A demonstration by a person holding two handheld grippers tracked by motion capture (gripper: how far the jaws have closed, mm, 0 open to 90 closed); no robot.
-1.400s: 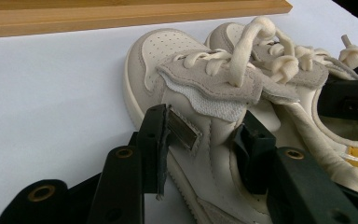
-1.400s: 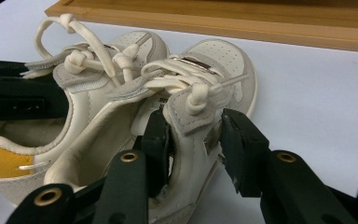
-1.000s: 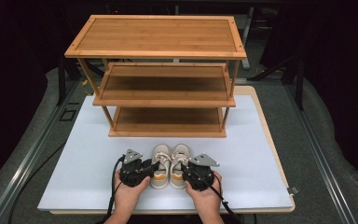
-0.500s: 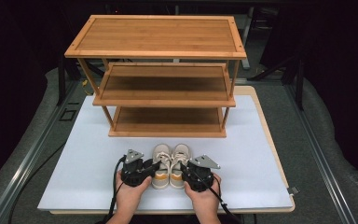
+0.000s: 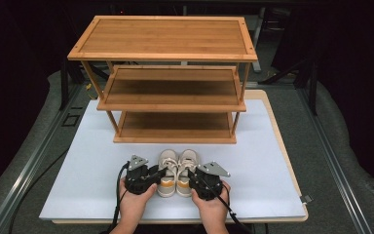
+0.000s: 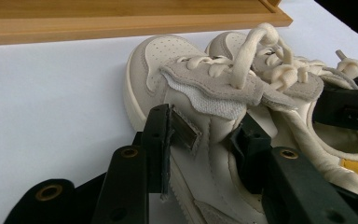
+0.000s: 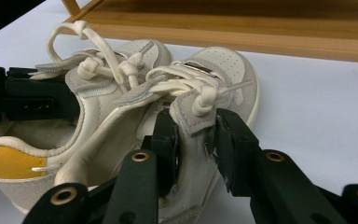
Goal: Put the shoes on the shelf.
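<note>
My left gripper (image 6: 200,140) has its two black jaws clamped on the outer side wall of the left cream leather sneaker (image 6: 186,107), just under its grey suede lace flap. My right gripper (image 7: 196,144) pinches the side wall of the right cream leather sneaker (image 7: 205,93) the same way, below its knotted laces. That makes two shoes, one in each grip, standing side by side and touching on the white table top (image 5: 78,165), toes pointing away from me.

The leather is smooth with perforated toe caps; the laces are thick, round and cream, and the linings show yellow at the heels.

My two hands, left (image 5: 135,202) and right (image 5: 209,207), come in from the near edge, each wrapped around its gripper body and angled inward toward the pair.

Just beyond the toes stands one wooden three-shelf rack (image 5: 173,105), slatted bamboo in a warm brown, its three shelves bare.
</note>
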